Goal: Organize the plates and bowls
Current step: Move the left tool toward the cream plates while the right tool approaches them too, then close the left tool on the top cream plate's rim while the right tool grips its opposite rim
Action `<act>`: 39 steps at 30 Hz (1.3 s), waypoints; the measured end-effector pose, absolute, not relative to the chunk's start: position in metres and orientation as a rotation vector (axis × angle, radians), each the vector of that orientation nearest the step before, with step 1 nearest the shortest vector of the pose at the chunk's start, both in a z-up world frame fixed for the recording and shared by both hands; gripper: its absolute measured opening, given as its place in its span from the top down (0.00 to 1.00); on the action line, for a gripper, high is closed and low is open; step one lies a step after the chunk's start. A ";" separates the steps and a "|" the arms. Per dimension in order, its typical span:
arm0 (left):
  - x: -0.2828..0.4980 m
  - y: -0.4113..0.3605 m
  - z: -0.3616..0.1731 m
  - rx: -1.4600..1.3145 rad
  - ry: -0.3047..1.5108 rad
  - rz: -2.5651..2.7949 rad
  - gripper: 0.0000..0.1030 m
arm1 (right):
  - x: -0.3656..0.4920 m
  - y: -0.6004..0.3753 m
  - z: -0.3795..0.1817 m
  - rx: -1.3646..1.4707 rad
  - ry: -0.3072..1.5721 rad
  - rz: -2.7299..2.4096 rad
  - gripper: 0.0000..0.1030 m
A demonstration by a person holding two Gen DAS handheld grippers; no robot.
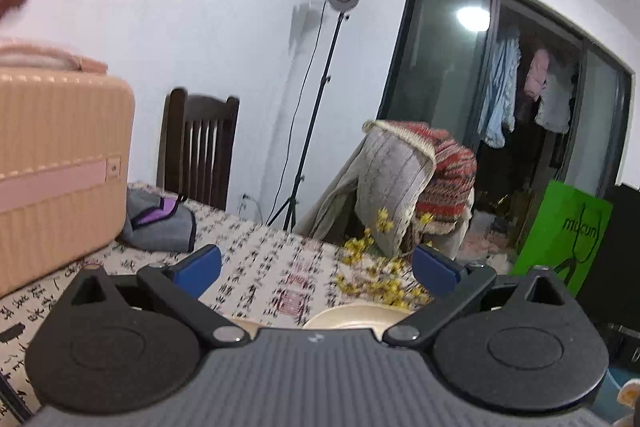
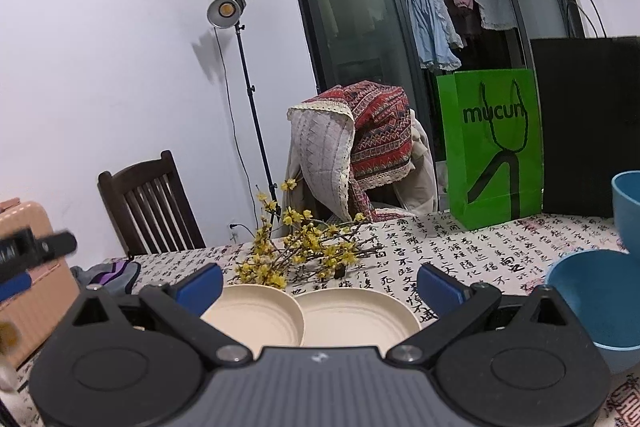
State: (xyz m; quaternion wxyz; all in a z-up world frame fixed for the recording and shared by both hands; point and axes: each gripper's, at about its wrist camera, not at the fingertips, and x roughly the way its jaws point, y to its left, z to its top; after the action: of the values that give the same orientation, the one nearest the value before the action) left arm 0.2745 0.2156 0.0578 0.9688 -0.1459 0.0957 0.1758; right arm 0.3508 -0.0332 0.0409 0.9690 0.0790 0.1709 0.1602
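Two cream plates lie side by side on the table: the left plate (image 2: 256,315) and the right plate (image 2: 356,319), just ahead of my right gripper (image 2: 320,285), which is open and empty above them. A blue bowl (image 2: 596,303) sits at the right, with a second blue bowl (image 2: 628,207) behind it at the frame edge. My left gripper (image 1: 316,267) is open and empty. A cream plate (image 1: 356,315) shows just under it, mostly hidden by the gripper body. The left gripper also shows at the left edge of the right wrist view (image 2: 36,251).
The table carries a calligraphy-print cloth (image 2: 460,247). A yellow flower branch (image 2: 304,247) lies behind the plates. A pink suitcase (image 1: 56,167) and a grey pouch (image 1: 160,223) stand at the left. A green bag (image 2: 492,147) and a black bag (image 2: 588,127) stand at the back right. Chairs stand behind the table.
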 end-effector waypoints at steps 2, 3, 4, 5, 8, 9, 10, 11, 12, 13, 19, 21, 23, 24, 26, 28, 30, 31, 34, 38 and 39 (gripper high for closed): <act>0.278 0.221 0.053 -0.311 0.209 0.361 0.00 | 0.358 -0.030 0.040 0.165 0.348 0.323 0.00; 0.279 0.224 0.051 -0.317 0.216 0.364 0.00 | 0.360 -0.029 0.039 0.163 0.348 0.323 0.00; 0.282 0.227 0.049 -0.322 0.224 0.367 0.00 | 0.363 -0.027 0.039 0.161 0.349 0.322 0.00; 0.284 0.229 0.047 -0.324 0.232 0.369 0.00 | 0.367 -0.025 0.039 0.160 0.350 0.321 0.00; 0.291 0.234 0.041 -0.328 0.250 0.380 0.00 | 0.378 -0.020 0.038 0.164 0.360 0.317 0.00; 0.294 0.236 0.038 -0.330 0.258 0.385 0.00 | 0.382 -0.019 0.037 0.169 0.364 0.318 0.00; 0.296 0.238 0.036 -0.333 0.266 0.387 0.00 | 0.386 -0.019 0.036 0.175 0.369 0.319 0.00; 0.297 0.239 0.034 -0.335 0.272 0.389 0.00 | 0.389 -0.017 0.033 0.180 0.374 0.320 0.00; 0.298 0.240 0.032 -0.336 0.280 0.393 0.00 | 0.392 -0.017 0.031 0.187 0.380 0.323 0.00; 0.300 0.241 0.029 -0.340 0.287 0.396 0.00 | 0.395 -0.016 0.028 0.198 0.388 0.328 0.00; 0.309 0.246 0.016 -0.360 0.320 0.388 0.00 | 0.405 -0.017 0.000 0.253 0.442 0.372 0.00; 0.311 0.246 0.012 -0.360 0.330 0.386 0.00 | 0.407 -0.019 -0.006 0.259 0.451 0.383 0.00; 0.312 0.246 0.009 -0.363 0.334 0.380 0.00 | 0.410 -0.022 -0.009 0.273 0.455 0.387 0.00; 0.312 0.245 0.008 -0.363 0.338 0.380 0.00 | 0.412 -0.024 -0.011 0.286 0.460 0.388 0.00; 0.313 0.245 0.006 -0.365 0.341 0.377 0.00 | 0.413 -0.026 -0.014 0.310 0.471 0.387 0.00; 0.314 0.246 0.004 -0.377 0.348 0.367 0.00 | 0.415 -0.027 -0.017 0.315 0.479 0.389 0.00; 0.315 0.247 0.002 -0.384 0.357 0.363 0.00 | 0.415 -0.026 -0.019 0.316 0.486 0.384 0.00; 0.315 0.247 0.001 -0.384 0.358 0.363 0.00 | 0.416 -0.026 -0.020 0.320 0.487 0.381 0.00; 0.316 0.247 0.000 -0.386 0.366 0.365 0.00 | 0.418 -0.026 -0.023 0.330 0.502 0.386 0.01; 0.317 0.248 -0.003 -0.396 0.376 0.362 0.00 | 0.421 -0.025 -0.027 0.343 0.523 0.403 0.09; 0.317 0.248 -0.003 -0.398 0.378 0.359 0.00 | 0.422 -0.024 -0.028 0.344 0.528 0.409 0.10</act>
State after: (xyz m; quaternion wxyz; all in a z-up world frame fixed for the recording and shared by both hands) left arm 0.3171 0.2484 -0.0034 0.9467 -0.1955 0.1855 0.1764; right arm 0.4215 -0.0243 -0.0283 0.9303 0.1679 0.2576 0.1999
